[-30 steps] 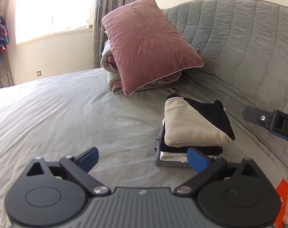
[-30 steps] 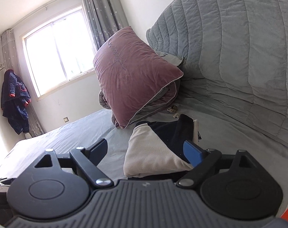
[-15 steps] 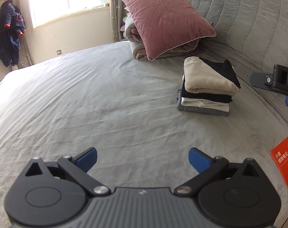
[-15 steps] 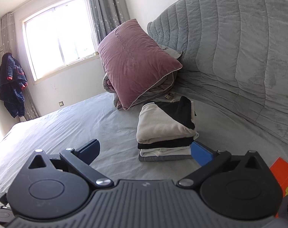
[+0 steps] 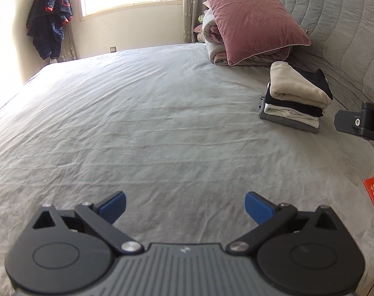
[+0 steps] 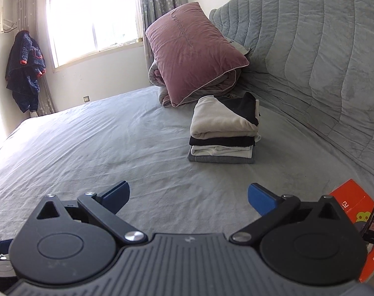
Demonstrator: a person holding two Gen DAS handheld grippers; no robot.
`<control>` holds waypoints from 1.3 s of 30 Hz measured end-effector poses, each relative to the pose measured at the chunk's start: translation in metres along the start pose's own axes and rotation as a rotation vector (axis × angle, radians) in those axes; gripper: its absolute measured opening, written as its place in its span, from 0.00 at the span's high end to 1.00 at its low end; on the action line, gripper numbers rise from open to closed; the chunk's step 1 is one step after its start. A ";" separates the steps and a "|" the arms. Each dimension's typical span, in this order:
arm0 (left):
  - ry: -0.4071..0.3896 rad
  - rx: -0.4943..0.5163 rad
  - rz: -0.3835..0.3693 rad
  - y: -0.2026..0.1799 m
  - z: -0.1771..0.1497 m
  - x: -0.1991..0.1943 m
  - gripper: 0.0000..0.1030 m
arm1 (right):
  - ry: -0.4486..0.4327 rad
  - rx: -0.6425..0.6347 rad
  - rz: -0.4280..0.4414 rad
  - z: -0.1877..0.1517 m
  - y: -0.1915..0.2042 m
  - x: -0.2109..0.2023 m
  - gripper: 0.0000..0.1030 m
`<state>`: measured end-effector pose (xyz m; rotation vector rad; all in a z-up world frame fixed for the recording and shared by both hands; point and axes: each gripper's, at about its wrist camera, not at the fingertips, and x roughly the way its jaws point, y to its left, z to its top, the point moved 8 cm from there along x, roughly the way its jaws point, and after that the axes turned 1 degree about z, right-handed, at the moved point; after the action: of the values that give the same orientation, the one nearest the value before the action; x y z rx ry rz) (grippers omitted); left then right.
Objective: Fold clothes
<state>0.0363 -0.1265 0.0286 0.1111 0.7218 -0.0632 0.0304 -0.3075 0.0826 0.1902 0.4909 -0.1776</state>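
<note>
A stack of folded clothes (image 5: pixel 295 98), cream and black on top, white and grey below, sits on the grey bed sheet (image 5: pixel 149 128) near the headboard; it also shows in the right wrist view (image 6: pixel 224 133). My left gripper (image 5: pixel 185 206) is open and empty, well back from the stack, over bare sheet. My right gripper (image 6: pixel 188 197) is open and empty, in front of the stack and apart from it. Part of the right gripper's black finger (image 5: pixel 359 123) shows at the right edge of the left wrist view.
A pink pillow (image 5: pixel 253 17) leans on a rolled quilt by the padded grey headboard (image 6: pixel 310 56). An orange booklet (image 6: pixel 352 202) lies at the bed's right edge. A dark jacket (image 5: pixel 49 27) hangs by the window.
Both grippers have pulled back from the stack of folded clothes, which now lies farther off. The jaws stay open and empty.
</note>
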 end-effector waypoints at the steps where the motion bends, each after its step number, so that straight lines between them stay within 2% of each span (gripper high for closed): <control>1: -0.009 0.007 0.014 0.001 -0.003 -0.003 0.00 | 0.002 -0.009 0.007 -0.003 0.003 -0.001 0.00; 8: 0.018 -0.043 0.018 0.006 -0.032 -0.004 0.00 | 0.029 -0.053 -0.033 -0.027 0.001 0.014 0.00; 11: 0.016 -0.024 0.054 0.003 -0.042 -0.002 0.00 | 0.041 -0.035 -0.066 -0.041 -0.010 0.024 0.00; 14: 0.014 -0.010 0.069 -0.002 -0.046 0.001 0.00 | 0.067 -0.010 -0.063 -0.049 -0.014 0.032 0.00; 18: 0.030 -0.029 0.055 -0.010 -0.050 0.010 0.00 | 0.052 -0.019 -0.082 -0.051 -0.017 0.033 0.00; 26: 0.083 -0.063 0.027 -0.021 -0.062 0.030 0.00 | 0.086 -0.029 -0.087 -0.056 -0.027 0.039 0.00; 39: 0.102 -0.076 0.016 -0.027 -0.068 0.035 0.00 | 0.094 -0.049 -0.098 -0.061 -0.040 0.036 0.00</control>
<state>0.0154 -0.1454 -0.0477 0.0474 0.8239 -0.0144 0.0254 -0.3372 0.0069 0.1273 0.5979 -0.2525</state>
